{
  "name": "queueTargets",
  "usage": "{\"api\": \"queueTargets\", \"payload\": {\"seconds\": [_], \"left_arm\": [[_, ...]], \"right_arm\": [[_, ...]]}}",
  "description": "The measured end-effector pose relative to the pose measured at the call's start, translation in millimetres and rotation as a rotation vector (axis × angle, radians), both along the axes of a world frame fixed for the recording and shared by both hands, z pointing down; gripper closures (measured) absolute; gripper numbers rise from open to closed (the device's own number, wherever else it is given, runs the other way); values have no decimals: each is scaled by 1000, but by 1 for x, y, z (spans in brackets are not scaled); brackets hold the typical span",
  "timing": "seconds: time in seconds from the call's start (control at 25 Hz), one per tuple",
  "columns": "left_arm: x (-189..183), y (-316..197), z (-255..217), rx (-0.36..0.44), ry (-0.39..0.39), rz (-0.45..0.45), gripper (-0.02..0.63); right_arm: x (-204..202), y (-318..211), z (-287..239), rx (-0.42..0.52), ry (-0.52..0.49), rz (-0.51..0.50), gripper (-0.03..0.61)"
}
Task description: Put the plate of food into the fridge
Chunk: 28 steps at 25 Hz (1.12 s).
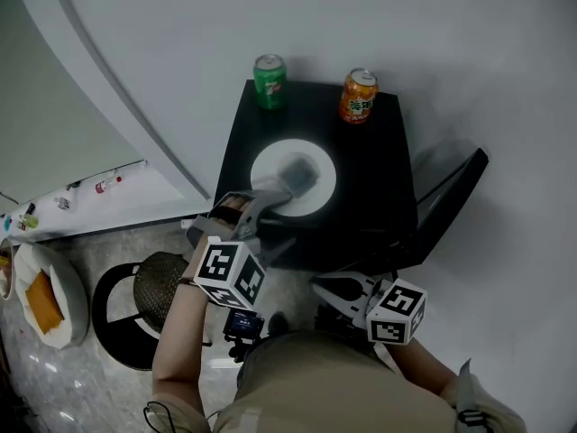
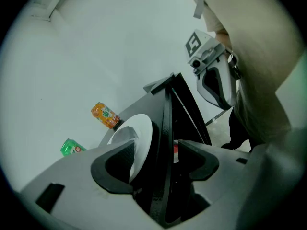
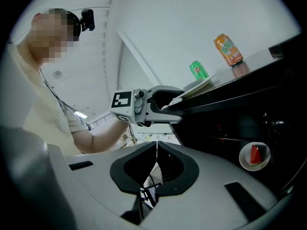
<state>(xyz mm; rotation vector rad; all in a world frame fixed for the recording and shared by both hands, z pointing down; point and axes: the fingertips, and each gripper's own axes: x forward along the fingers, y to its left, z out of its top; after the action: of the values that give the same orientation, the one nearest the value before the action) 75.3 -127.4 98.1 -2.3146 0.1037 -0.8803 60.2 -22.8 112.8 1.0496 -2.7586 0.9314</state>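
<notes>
The left arm reaches forward, its claw [image 2: 160,152] spread wide astride the rim of the round, glossy white plate [image 1: 270,165] atop the boxy black fridge [image 1: 379,170]. The right claw [image 3: 156,147], pressed together and empty, hangs low beside the door [image 1: 451,197].

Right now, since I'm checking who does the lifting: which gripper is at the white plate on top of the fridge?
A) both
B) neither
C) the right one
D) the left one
D: the left gripper reaches over the rim of the white plate with open jaws, while the right gripper is shut, down in front of the fridge, away from the plate.
</notes>
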Motion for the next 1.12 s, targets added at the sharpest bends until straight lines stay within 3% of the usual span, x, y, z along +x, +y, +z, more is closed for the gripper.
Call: {"api": "queueTargets", "payload": {"seconds": [0.28, 0.52, 1.12], "left_arm": [[-1, 3, -1, -3, 6, 5, 336], [-5, 4, -9, 12, 50, -8, 437], [-7, 8, -12, 20, 74, -12, 482]], "right_arm": [[-4, -1, 0, 2, 1, -13, 555], [-4, -2, 0, -1, 2, -6, 555], [-3, -4, 1, -3, 1, 7, 555]]}}
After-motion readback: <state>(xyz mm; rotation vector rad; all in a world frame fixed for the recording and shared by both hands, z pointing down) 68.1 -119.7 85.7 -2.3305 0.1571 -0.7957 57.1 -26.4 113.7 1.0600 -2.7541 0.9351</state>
